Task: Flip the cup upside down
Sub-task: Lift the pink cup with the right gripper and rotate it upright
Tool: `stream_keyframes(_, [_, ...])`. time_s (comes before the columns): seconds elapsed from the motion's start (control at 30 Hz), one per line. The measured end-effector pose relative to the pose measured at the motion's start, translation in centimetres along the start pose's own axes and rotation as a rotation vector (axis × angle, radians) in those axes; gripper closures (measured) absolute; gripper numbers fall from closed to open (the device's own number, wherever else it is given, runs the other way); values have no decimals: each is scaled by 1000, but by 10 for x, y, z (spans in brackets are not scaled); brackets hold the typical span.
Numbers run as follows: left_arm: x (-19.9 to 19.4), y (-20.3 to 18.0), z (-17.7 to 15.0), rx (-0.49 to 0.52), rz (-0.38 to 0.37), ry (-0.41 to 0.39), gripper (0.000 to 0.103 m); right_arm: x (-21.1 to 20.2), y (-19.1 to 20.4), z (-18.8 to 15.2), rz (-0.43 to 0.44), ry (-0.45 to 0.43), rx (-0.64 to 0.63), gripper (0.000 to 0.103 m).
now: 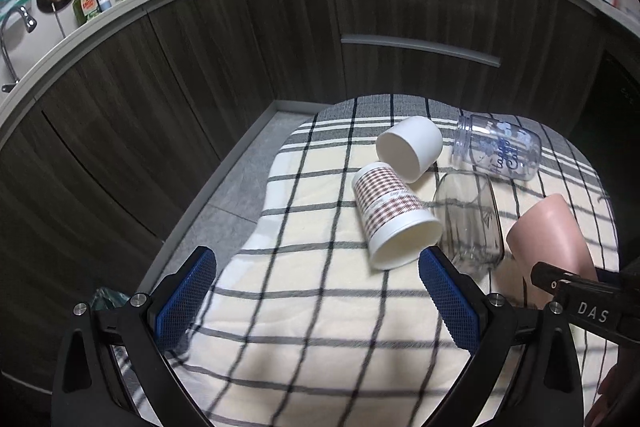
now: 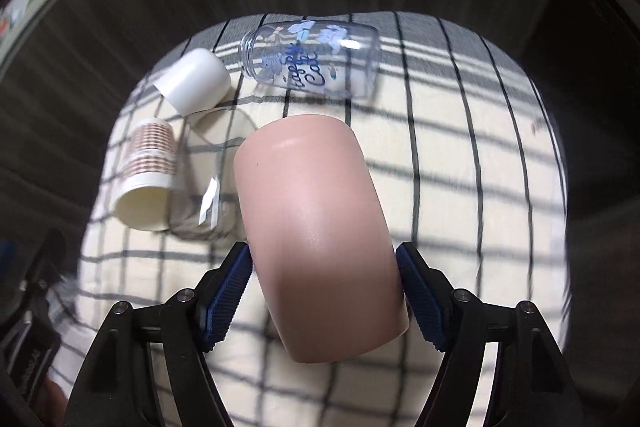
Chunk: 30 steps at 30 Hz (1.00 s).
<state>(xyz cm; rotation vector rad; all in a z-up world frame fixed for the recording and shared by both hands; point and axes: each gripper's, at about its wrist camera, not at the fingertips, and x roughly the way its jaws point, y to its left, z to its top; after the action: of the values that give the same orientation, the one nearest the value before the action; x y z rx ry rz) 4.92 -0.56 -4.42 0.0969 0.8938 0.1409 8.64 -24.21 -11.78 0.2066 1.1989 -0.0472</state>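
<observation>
A pink cup [image 2: 316, 227] sits between the blue pads of my right gripper [image 2: 324, 267], which is shut on its sides; its base points away from the camera. In the left wrist view the pink cup [image 1: 548, 235] shows at the right with the right gripper's black finger in front of it. My left gripper [image 1: 316, 275] is open and empty above the checked cloth [image 1: 300, 347], just short of a patterned paper cup [image 1: 392, 215] lying on its side, mouth toward me.
A white cup [image 1: 410, 147], a clear glass [image 1: 468, 223] and a clear printed bottle [image 1: 500, 151] lie on their sides on the cloth. Dark wood cabinets [image 1: 160, 87] with a grey handle [image 1: 420, 49] stand behind. Grey floor [image 1: 224, 187] lies left of the cloth.
</observation>
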Motion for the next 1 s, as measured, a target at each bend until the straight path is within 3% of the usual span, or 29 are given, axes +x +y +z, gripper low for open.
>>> stream_keyframes(0.23, [-10,34,-21,27,-36,-3,0,-9,11,-59,70,-32,205,30])
stream_keyframes(0.47, [-7,55,-43,40,-56,26,0,9,17,-109,96,-25,366,31])
stream_keyframes(0.77, [-8,56,-61,67,-72,32,0,11,29,-115,72,-62,319,31])
stream_keyframes(0.8, [-8,55,-61,70,-73,30,0,11,29,-116,71,-63,313,29])
stream_keyframes(0.87, [-10,52,-63,79,-78,29,0,7,30,-117,53,-74,300,16])
stream_keyframes(1.0, [-17,47,-65,82,-93,25,0,-12,28,-119,39,-123,264,14])
